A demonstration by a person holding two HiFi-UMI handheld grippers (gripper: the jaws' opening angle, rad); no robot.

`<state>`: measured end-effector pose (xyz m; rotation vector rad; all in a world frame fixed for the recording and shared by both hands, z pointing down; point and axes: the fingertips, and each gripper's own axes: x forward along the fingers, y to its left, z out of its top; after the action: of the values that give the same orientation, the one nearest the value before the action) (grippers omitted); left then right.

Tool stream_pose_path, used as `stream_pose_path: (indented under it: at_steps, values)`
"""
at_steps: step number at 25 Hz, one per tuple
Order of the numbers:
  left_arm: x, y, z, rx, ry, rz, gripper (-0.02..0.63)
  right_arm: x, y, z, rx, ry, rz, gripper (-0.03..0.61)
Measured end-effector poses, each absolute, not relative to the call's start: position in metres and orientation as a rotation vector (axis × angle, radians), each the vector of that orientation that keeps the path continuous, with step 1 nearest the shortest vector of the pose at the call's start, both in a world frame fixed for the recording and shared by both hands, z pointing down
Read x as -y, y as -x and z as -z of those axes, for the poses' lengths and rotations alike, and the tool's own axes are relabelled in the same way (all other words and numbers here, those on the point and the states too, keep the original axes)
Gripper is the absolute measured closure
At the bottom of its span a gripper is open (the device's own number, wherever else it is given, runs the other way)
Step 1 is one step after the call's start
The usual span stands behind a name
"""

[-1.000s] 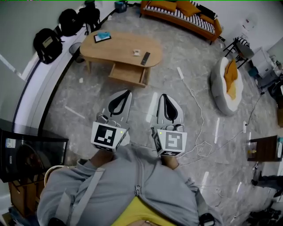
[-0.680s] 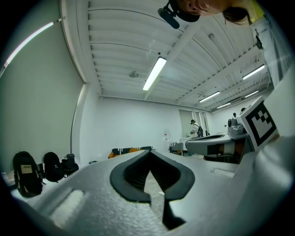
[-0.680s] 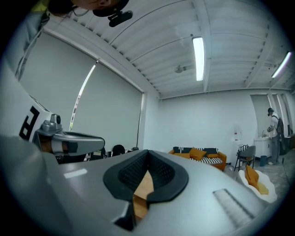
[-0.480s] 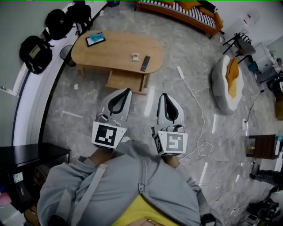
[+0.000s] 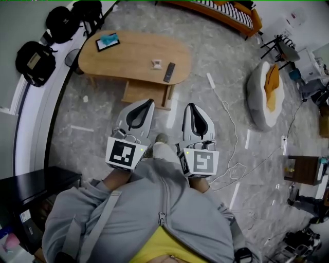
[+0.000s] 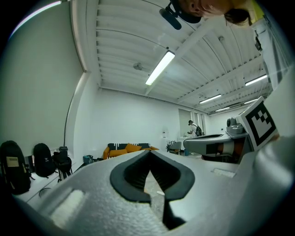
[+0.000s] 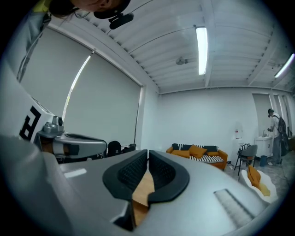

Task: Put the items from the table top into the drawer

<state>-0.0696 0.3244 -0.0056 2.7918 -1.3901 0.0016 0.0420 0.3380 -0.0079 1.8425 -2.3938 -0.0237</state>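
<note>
An oval wooden table [image 5: 133, 54] stands ahead in the head view. On it lie a dark tablet with a blue item on it [image 5: 108, 40], a small white object [image 5: 157, 64] and a black remote [image 5: 168, 72]. The drawer [image 5: 145, 94] under the table's near edge is pulled open. My left gripper [image 5: 148, 102] and right gripper [image 5: 189, 107] are held side by side at waist height, level, short of the drawer. Both are shut and hold nothing. In the left gripper view, the left gripper [image 6: 148, 154] has its pads meeting at the tip. The right gripper view shows the right gripper [image 7: 148, 154] the same way.
Black backpacks [image 5: 35, 60] hang along the left wall. A white beanbag with an orange cushion [image 5: 267, 92] sits at the right, and white cables [image 5: 226, 118] trail over the marble floor. A striped orange sofa [image 5: 226, 10] stands behind the table, a black cabinet [image 5: 31, 190] at lower left.
The person has walked towards the table, so the table and open drawer are nearer to both grippers. A shoe now shows between the grippers. Both grippers stay shut.
</note>
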Motion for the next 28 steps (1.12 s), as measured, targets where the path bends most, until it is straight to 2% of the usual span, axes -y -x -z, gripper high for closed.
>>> stream_pose_path:
  at_steps: [16, 28]
  values:
    - [-0.142, 0.018, 0.0, 1.404, -2.806, 0.007, 0.615, -0.138, -0.089, -0.013, 2.44, -1.82, 0.01, 0.538]
    - [-0.012, -0.013, -0.032, 1.428, -2.733, -0.066, 0.614, -0.002, -0.114, -0.066, 2.472, -1.714, -0.093, 0.512]
